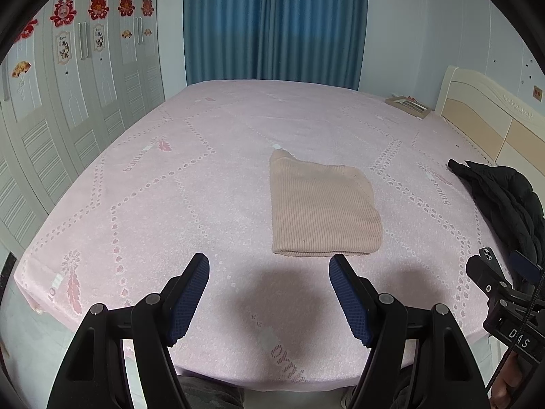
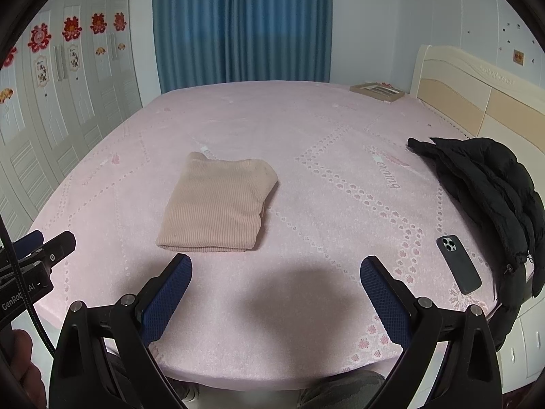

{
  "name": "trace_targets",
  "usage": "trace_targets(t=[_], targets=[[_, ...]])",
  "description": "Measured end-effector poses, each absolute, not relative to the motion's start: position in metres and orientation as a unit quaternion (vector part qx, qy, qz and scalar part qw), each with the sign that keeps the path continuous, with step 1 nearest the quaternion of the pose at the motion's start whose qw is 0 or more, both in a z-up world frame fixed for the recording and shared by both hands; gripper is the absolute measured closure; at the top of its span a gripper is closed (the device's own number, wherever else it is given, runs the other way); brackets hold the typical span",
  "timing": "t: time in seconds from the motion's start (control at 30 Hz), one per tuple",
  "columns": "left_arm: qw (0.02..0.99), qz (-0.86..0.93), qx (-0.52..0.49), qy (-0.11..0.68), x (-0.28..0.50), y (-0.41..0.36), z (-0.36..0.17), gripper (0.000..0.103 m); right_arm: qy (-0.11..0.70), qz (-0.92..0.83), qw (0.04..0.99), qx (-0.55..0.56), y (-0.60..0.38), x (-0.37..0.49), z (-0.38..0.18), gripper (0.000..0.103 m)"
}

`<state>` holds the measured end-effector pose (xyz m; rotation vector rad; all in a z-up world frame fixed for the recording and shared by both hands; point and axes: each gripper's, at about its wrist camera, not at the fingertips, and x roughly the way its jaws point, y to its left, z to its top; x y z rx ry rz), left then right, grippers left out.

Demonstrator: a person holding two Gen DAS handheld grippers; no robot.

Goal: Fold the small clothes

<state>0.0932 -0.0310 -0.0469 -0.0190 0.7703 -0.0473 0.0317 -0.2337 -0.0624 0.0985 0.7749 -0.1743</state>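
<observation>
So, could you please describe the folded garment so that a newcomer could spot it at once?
Start from the big pink bed in front of the blue curtain. Near its middle lies a folded sweater, a flat ribbed rectangle. It is pale peach, unlike the crumpled black jacket and dark phone at the bed's right edge.

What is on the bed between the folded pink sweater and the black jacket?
Only bare pink bedsheet lies between the sweater and the jacket. The right wrist view shows this best; the phone lies nearer, below the jacket.
</observation>
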Motion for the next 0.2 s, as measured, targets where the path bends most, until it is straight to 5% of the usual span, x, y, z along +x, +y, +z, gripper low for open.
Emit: trace_targets(t=[0.2], targets=[[0.927,-0.026,-0.004,0.374,0.0917,-0.0322,-0.0444,0.030,0.375,-0.083,0.922,0.051,-0.2334,0.0299,-0.0612,0.005]])
